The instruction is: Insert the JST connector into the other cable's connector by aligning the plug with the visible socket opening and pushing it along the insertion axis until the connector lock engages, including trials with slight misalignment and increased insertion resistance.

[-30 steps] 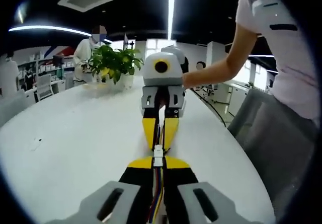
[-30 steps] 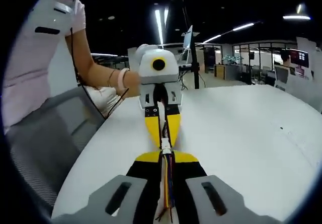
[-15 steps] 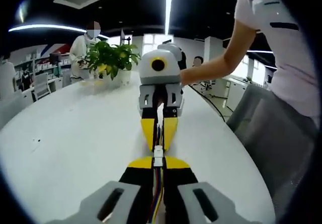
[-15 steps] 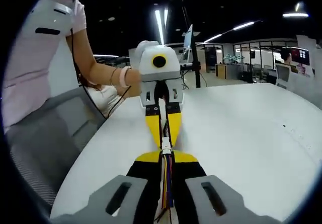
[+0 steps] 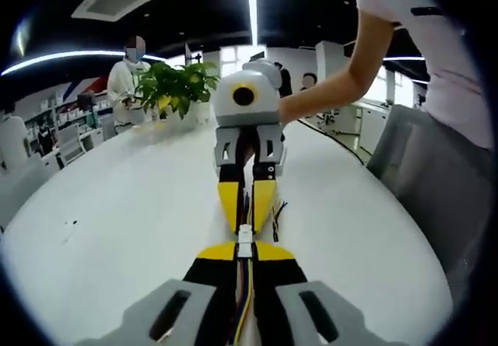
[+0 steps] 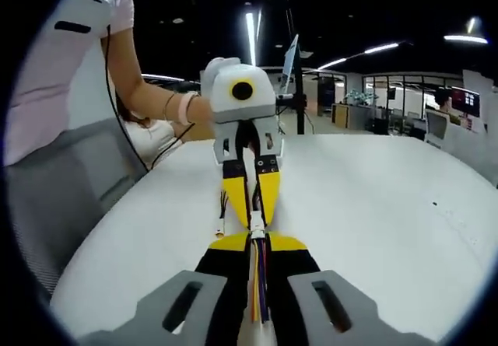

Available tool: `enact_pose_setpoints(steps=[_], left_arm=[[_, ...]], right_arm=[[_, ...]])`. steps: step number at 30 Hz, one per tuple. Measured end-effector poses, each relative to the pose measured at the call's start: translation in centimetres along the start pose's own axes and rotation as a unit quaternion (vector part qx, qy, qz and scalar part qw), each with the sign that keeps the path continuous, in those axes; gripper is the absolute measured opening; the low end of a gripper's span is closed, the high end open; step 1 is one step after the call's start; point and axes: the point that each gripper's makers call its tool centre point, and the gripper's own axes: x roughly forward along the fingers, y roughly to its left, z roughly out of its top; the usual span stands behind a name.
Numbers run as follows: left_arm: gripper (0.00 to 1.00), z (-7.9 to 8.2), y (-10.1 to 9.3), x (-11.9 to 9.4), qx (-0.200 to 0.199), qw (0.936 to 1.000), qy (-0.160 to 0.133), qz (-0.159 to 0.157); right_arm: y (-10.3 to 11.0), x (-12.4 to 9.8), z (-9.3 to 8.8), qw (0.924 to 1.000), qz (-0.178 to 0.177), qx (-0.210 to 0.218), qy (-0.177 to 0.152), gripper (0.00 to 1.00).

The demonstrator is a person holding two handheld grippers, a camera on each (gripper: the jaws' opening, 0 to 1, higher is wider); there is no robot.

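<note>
Left gripper view: left gripper (image 5: 246, 246) jaws pinching wired JST connector (image 5: 245, 237) at the tips, nose to nose with the opposite jaws above the white surface (image 5: 117, 206). Right gripper view: right gripper (image 6: 257, 237) jaws clamped on other cable's connector (image 6: 256, 223); best pushed straight along the shared axis, no twist, till lock clicks.

left gripper (image 5: 245, 250) and right gripper (image 6: 257, 243) nose to nose, yellow fingers (image 5: 230, 204) closed, each clamped on its cable; person's forearm (image 5: 334, 89) extended behind
</note>
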Motion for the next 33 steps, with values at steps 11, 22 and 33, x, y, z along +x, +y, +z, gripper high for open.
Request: enact_pose_setpoints(steps=[11,22,33], left_arm=[[0.00,-1.9,0.6,0.6,-0.025,0.9995,0.017,0.005],[0.00,-2.8,0.2,0.9,-0.019,0.9993,0.033,0.003],[0.00,-2.8,0.0,1.2,-0.033,0.9990,0.030,0.009]], right_arm=[[0.3,1.1,-1.4,0.9999,0.000,0.004,0.016,0.04],[0.9,1.5,-2.0,0.9996,0.003,0.006,0.026,0.04],[1.1,1.5,-2.5,0.9991,0.001,0.026,0.035,0.05]])
